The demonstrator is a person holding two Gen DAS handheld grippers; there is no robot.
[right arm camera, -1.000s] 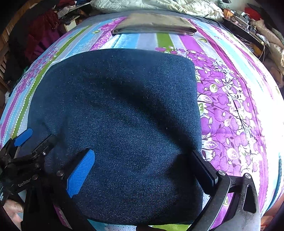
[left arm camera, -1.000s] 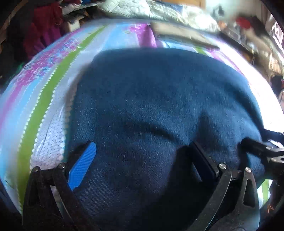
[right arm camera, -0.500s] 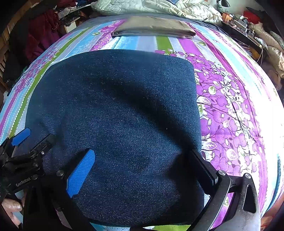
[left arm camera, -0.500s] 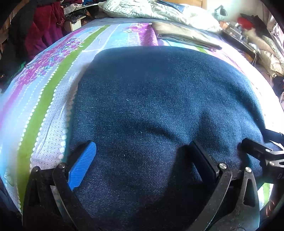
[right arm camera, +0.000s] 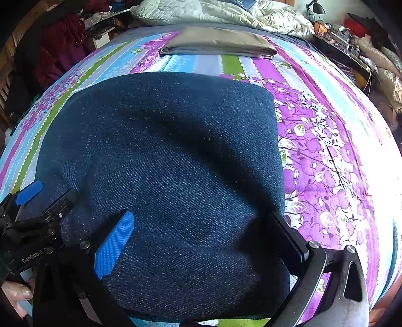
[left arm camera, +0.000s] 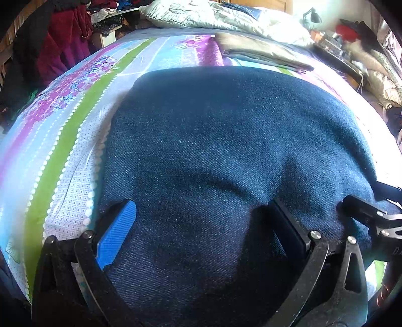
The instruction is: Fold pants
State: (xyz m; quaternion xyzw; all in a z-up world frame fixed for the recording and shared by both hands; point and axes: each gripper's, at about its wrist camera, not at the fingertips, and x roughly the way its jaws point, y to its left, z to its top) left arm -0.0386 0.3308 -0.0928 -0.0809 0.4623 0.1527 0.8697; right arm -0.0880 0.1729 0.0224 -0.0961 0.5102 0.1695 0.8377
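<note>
Pants (left arm camera: 226, 156): dark blue denim, lying as a compact rectangle on the bed; judged already folded, with the near edge towards both grippers.
Bedsheet (right arm camera: 326, 151): striped and floral in purple, green and blue; it carries the pants in the near half of the bed, with bare sheet on every side.
Left gripper (left arm camera: 201, 221): fingers spread wide apart, nothing clamped; it hangs over the near left part of the denim, the blue pad (left arm camera: 116, 234) at the cloth's left edge. Whether it touches the cloth cannot be told.
Right gripper (right arm camera: 201, 231): fingers likewise wide apart, gripping nothing; it straddles the near right part of the pants, the dark finger (right arm camera: 289, 234) at the right edge.
Reason for placement: one gripper per near corner, side by side; judged ready either to press the fold flat or to take the near edge for one more fold.
Folded tan cloth (right arm camera: 218, 45): lies flat further up the bed, well apart from the pants; likely a finished piece set aside.
Quilt (right arm camera: 221, 12): pale, heaped at the head of the bed.
Hand (right arm camera: 17, 291): fingertips seen at the lower left of the right view, holding the left tool.
Change from a second ago: almost none; the pants keep the same outline and spot, both grippers stay spread, and the views have shifted only slightly.
</note>
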